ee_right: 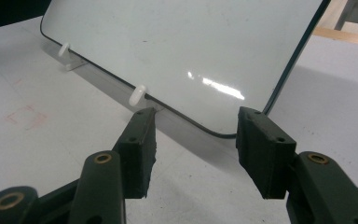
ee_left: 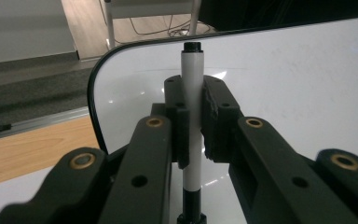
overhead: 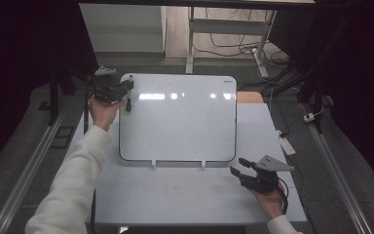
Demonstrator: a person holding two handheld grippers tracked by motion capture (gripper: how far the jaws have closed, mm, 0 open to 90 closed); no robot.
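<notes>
pen (ee_left: 192, 121) – picked up, gripped by left gripper (overhead: 126, 87) | whiteboard (overhead: 180, 117) – nothing written yet | right gripper (ee_right: 193, 154) – fingers apart, nothing held

- marker (ee_left: 192, 93): white barrel w/ black cap end, slim, clamped mid-barrel between left gripper's (ee_left: 193, 121) jaws; held lengthwise over whiteboard's top-left corner, ends sticking out both sides of the pads.
- whiteboard (overhead: 180, 122): white, glossy, thin black rim, rounded corners, propped on 2 small white pegs at near edge; surface blank.
</notes>
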